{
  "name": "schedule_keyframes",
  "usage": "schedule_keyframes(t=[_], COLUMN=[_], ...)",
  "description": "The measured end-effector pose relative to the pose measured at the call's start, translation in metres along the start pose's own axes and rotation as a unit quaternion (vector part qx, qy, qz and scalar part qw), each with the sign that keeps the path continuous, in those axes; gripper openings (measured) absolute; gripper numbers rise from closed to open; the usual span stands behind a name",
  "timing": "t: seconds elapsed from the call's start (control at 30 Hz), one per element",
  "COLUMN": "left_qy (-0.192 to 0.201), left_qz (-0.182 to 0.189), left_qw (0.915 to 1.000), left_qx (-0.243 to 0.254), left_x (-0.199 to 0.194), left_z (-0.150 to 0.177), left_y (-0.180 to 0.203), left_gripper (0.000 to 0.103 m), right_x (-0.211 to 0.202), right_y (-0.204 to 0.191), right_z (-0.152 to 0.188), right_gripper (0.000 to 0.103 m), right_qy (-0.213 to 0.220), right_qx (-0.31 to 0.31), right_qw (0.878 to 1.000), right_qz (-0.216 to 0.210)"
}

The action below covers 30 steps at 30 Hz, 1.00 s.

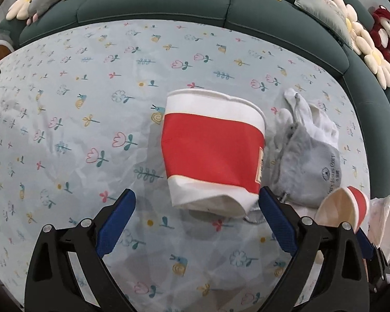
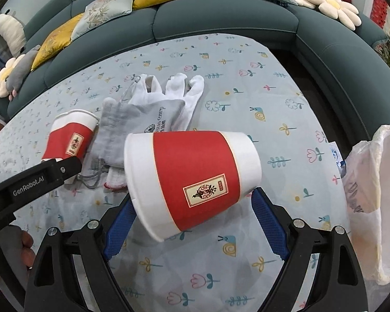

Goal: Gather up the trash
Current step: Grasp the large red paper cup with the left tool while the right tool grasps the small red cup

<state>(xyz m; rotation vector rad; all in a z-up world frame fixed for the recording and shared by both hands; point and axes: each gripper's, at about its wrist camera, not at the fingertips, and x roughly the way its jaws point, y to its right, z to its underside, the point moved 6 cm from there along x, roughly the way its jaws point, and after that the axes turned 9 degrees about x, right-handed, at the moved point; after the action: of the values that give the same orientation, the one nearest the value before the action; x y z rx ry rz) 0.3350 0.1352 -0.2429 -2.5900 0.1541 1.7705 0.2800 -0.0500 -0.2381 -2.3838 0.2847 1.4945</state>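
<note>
Two red-and-white paper cups lie on their sides on the flowered tablecloth (image 1: 78,130). In the left wrist view one cup (image 1: 213,153) points its base at my left gripper (image 1: 197,192). That gripper stands open, with its blue fingertips level with the base and apart from it. The other cup (image 2: 195,179) lies crosswise at the tips of my open right gripper (image 2: 192,197), rim by the left pad and base by the right. A sliver of cloth shows between cup and right pad. The left wrist view shows this cup (image 1: 345,208) too. A white plastic bag (image 2: 371,202) stands open at the right.
A grey drawstring pouch (image 2: 140,127) and white gloves (image 2: 184,88) lie between the two cups. A teal sofa (image 2: 221,20) with cushions wraps the far and right sides of the table. In the right wrist view the left gripper's black arm (image 2: 33,179) reaches in from the left.
</note>
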Motion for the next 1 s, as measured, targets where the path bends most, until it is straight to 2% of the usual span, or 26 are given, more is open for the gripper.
schedule_keyframes(t=[0.13, 0.2, 0.23, 0.33, 0.43, 0.5, 0.63, 0.7, 0.77, 1.0], left_qy=[0.004, 0.007, 0.008, 0.01, 0.016, 0.021, 0.032, 0.037, 0.042, 0.054], left_qz=[-0.006, -0.005, -0.003, 0.004, 0.001, 0.001, 0.007, 0.009, 0.014, 0.031], left_qw=[0.9998, 0.9994, 0.9993, 0.9994, 0.9993, 0.9993, 0.999, 0.9988, 0.9986, 0.997], left_qx=[0.02, 0.032, 0.035, 0.032, 0.033, 0.032, 0.03, 0.03, 0.03, 0.046], left_x=[0.002, 0.001, 0.0, -0.003, -0.012, -0.018, -0.037, -0.047, -0.056, -0.092], left_z=[-0.002, -0.004, -0.003, -0.001, 0.003, 0.005, 0.009, 0.012, 0.014, 0.029], left_y=[0.004, 0.006, 0.006, 0.007, 0.006, 0.008, 0.015, 0.02, 0.026, 0.06], left_gripper=[0.077, 0.061, 0.058, 0.057, 0.056, 0.056, 0.056, 0.056, 0.056, 0.056], right_x=[0.001, -0.003, -0.006, -0.014, -0.019, -0.02, -0.024, -0.03, -0.039, -0.073], right_y=[0.003, 0.004, 0.005, 0.004, 0.003, 0.004, 0.01, 0.014, 0.018, 0.036], right_z=[0.0, -0.001, -0.001, -0.001, 0.001, 0.003, 0.004, 0.004, 0.004, 0.003], right_gripper=[0.084, 0.082, 0.082, 0.074, 0.06, 0.045, 0.024, 0.008, 0.003, 0.003], right_qy=[0.002, 0.009, 0.013, 0.019, 0.017, 0.015, 0.006, 0.005, 0.009, 0.034], right_qx=[0.006, 0.009, 0.01, 0.014, 0.013, 0.012, 0.018, 0.021, 0.023, 0.026], right_qw=[1.0, 1.0, 1.0, 0.999, 0.999, 0.999, 0.999, 0.999, 0.998, 0.997], right_qz=[-0.006, -0.009, -0.012, -0.025, -0.033, -0.034, -0.042, -0.044, -0.053, -0.062])
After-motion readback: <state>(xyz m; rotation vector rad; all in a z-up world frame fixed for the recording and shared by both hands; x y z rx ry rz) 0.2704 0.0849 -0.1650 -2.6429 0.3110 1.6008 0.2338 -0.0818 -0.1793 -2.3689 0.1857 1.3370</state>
